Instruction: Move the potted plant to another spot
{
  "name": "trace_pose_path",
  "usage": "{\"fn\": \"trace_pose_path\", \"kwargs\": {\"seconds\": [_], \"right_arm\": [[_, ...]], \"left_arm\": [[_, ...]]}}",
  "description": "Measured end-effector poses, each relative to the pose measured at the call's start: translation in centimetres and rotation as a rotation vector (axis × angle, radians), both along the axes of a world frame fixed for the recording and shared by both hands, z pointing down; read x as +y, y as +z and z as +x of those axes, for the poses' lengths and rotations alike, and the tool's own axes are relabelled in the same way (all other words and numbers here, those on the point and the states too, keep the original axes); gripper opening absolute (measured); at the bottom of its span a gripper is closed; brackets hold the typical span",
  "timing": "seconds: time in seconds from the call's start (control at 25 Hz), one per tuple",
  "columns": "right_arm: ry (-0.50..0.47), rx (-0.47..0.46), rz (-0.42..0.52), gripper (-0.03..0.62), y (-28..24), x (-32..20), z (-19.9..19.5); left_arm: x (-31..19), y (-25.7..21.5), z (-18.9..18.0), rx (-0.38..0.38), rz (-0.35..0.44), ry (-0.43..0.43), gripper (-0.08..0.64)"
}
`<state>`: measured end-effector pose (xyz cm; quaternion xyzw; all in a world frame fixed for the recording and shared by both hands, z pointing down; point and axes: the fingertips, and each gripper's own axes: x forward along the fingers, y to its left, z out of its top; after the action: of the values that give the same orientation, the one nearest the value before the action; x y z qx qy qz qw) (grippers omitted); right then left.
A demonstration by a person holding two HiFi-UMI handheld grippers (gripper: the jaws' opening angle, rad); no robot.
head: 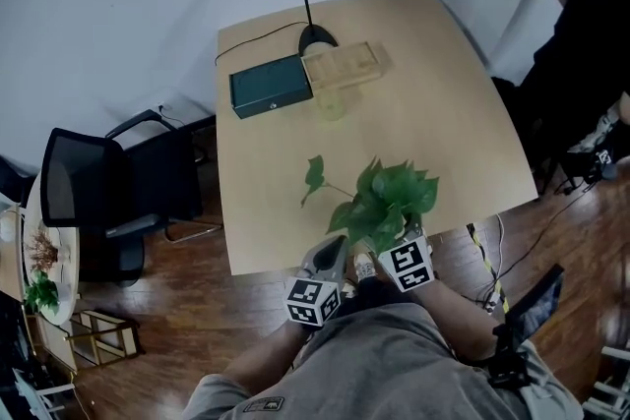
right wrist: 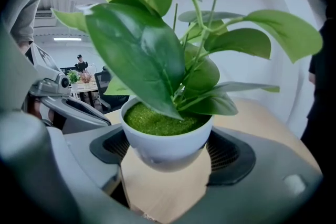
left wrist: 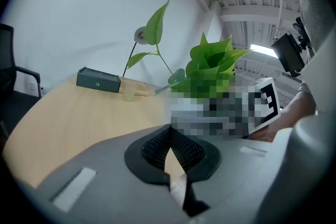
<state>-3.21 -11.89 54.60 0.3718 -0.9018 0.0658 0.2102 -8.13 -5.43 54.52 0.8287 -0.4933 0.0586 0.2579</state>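
Your right claw (right wrist: 167, 156) pinches potted plant (right wrist: 168, 136) low, under leaves (right wrist: 136, 50), likely for steady carry. Left claw (left wrist: 169, 136) pressed together, empty, parked just left of plant; looks unneeded.

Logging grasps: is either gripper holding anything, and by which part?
The right gripper clamps the potted plant by its pot's sides; the left gripper holds nothing.

No words, numbers or brand names can be read anywhere. The left marker cube (head: 313, 300) and the right marker cube (head: 407, 264) carry only black-and-white square patterns, not letters. A small patch (head: 261, 403) on the person's clothing bears print too small to read.
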Motion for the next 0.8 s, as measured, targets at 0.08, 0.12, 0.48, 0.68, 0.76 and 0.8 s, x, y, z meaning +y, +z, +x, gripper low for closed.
{"fn": "trace_pose_path", "kwargs": {"seconds": [0.08, 0.12, 0.48, 0.68, 0.76, 0.8], "right_arm": [[0.02, 0.007, -0.014, 0.462, 0.5, 1.1, 0.7], [0.029, 0.01, -0.021, 0.462, 0.7, 1.6, 1.1], [0.062, 0.027, -0.064, 0.462, 3.0, 4.2, 4.3], [0.063, 0.005, -0.097, 0.462, 5.6, 3.5, 7.9], [0.065, 0.002, -0.105, 0.462, 6.5, 2.8, 9.2], [0.069, 0.001, -0.107, 0.462, 6.7, 2.5, 9.4]], "left_arm": [[1.3, 0.6, 0.3, 0.004, -0.017, 0.013, -0.006], [1.8, 0.8, 0.5, 0.005, -0.027, 0.018, -0.006], [4.6, 1.6, 2.8, -0.011, -0.067, 0.045, -0.006], [4.2, 3.1, 6.1, -0.049, -0.095, 0.026, -0.006], [4.2, 3.5, 7.1, -0.054, -0.107, 0.01, -0.006], [4.4, 3.6, 7.3, -0.055, -0.114, 0.006, -0.006]]}}
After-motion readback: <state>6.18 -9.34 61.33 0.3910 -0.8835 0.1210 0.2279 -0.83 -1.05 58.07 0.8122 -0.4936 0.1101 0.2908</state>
